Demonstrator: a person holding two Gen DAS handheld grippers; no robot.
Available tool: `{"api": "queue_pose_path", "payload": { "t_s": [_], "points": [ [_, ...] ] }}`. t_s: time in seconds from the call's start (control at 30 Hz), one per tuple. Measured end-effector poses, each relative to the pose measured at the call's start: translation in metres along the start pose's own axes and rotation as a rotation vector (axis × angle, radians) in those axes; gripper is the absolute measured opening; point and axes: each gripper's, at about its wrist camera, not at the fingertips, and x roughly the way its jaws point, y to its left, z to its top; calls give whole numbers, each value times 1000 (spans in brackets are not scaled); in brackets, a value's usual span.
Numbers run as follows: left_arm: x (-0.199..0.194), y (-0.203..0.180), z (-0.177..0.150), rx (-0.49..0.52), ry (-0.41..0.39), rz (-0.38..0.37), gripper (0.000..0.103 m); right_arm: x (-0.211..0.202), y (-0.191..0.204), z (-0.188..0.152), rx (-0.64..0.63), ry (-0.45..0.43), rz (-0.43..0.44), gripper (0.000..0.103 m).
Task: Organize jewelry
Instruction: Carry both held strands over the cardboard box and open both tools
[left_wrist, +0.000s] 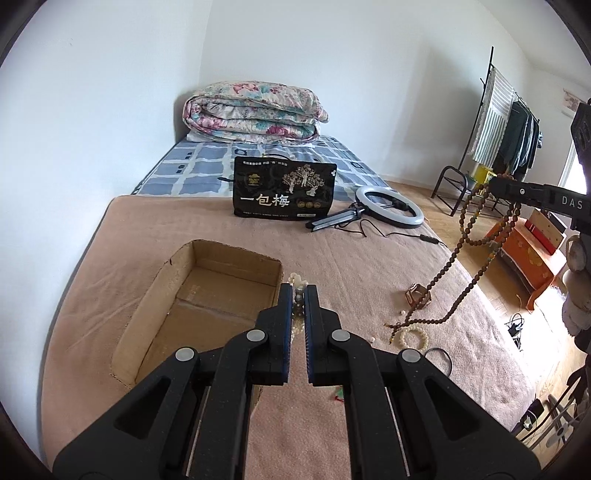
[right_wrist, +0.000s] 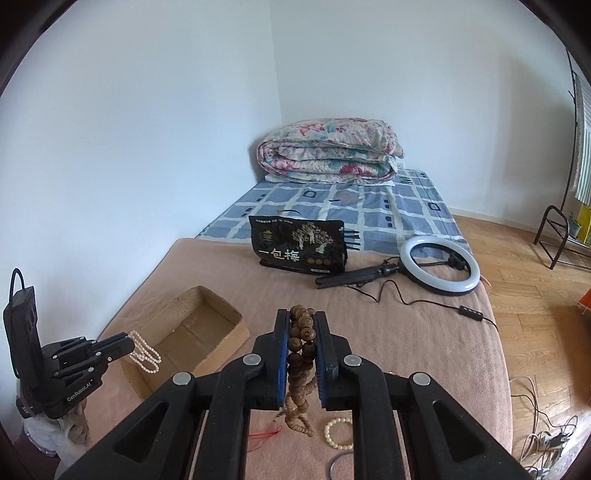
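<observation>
Bed (right_wrist: 406, 350); beads (right_wrist: 301, 343) in right claw (right_wrist: 302, 325)

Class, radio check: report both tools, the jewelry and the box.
Left tool shut on pearl necklace, beside cardboard box. Right tool shut on wooden bead strand, lifted. Box path clear.

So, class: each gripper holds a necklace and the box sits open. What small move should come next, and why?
Probably carry the left gripper a little over the empty cardboard box and open it: its pearl necklace already hangs at the box's near edge, while the right gripper's wooden bead necklace hangs farther away.
</observation>
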Motion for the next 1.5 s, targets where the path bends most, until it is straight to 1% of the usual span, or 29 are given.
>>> {"api": "queue_pose_path", "payload": {
  "t_s": [0.4,0.63,0.77,0.93,1.17,1.5],
  "points": [
    [-7,45,-3,-38,1,41,4,29,65,36,-77,-18,84,10],
    [-4,70,-5,-69,8,53,4,51,104,56,-117,-26,130,10],
    [1,82,-8,-84,14,57,4,68,125,66,-147,-22,144,10],
    [8,95,-13,-102,29,58,4,88,148,69,-178,-1,154,10],
    [19,109,-22,-119,47,63,4,116,163,70,-194,29,156,10],
    [37,122,-37,-154,84,57,4,167,162,59,-174,91,151,10]
  ]
}}
